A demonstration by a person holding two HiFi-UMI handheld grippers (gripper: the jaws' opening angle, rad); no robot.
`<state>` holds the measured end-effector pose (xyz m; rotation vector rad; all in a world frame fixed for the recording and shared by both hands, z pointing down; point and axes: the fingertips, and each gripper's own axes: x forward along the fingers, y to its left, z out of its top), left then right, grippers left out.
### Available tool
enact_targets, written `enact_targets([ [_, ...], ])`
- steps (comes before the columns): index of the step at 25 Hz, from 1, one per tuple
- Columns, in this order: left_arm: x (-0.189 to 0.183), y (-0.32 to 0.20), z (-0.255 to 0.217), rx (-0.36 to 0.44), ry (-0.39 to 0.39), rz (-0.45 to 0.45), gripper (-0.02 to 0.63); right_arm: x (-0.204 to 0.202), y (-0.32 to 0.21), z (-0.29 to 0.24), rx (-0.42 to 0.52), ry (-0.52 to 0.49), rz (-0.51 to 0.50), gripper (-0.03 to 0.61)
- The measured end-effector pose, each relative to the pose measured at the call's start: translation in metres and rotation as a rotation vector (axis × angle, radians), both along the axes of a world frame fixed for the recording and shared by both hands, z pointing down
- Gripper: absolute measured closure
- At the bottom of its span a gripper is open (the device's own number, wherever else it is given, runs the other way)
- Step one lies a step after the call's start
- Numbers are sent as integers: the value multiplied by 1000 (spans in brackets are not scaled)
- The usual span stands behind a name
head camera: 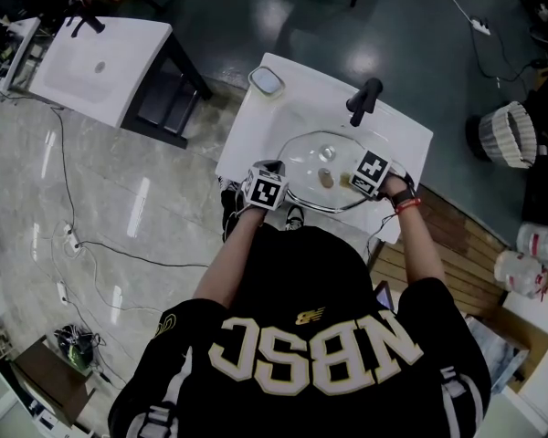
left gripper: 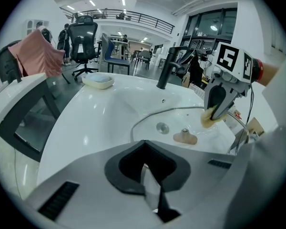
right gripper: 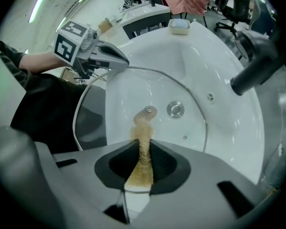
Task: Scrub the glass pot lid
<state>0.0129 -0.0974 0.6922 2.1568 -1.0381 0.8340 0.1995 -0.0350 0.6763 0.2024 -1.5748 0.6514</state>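
Over the basin of a white sink (head camera: pixel 256 121) the glass lid (right gripper: pixel 115 99) lies flat, its rim ringing the drain (right gripper: pixel 175 109) seen through the glass, with the black tap (head camera: pixel 365 100) standing just behind it. The left gripper (left gripper: pixel 150 185) has its jaws drawn nearly together on the lid's near left edge, pinching the rim. The right gripper (right gripper: pixel 143 144) is clamped on a yellow-brown sponge (right gripper: pixel 141 168), whose front end presses on the glass and touches the lid's knob (right gripper: pixel 148 112). A soap dish (head camera: pixel 267 81) sits on the sink's far left corner, well apart from the lid.
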Motion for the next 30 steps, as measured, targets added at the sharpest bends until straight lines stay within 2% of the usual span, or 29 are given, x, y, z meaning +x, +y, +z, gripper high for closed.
enact_targets([
  [7, 1, -3, 3, 23, 10, 2, 601, -43, 18, -10, -22, -104, -11, 506],
  [14, 0, 0, -2, 6, 3, -5, 601, -106, 12, -2, 24, -247, 5, 506],
  [19, 0, 0, 1, 7, 1, -2, 601, -132, -15, 20, 83, -234, 8, 506],
  [26, 0, 0, 0, 1, 3, -6, 601, -145, -58, 53, 173, -224, 59, 505],
  [30, 1, -3, 1, 15, 3, -3, 600, -115, -84, 73, 230, -97, 108, 506],
])
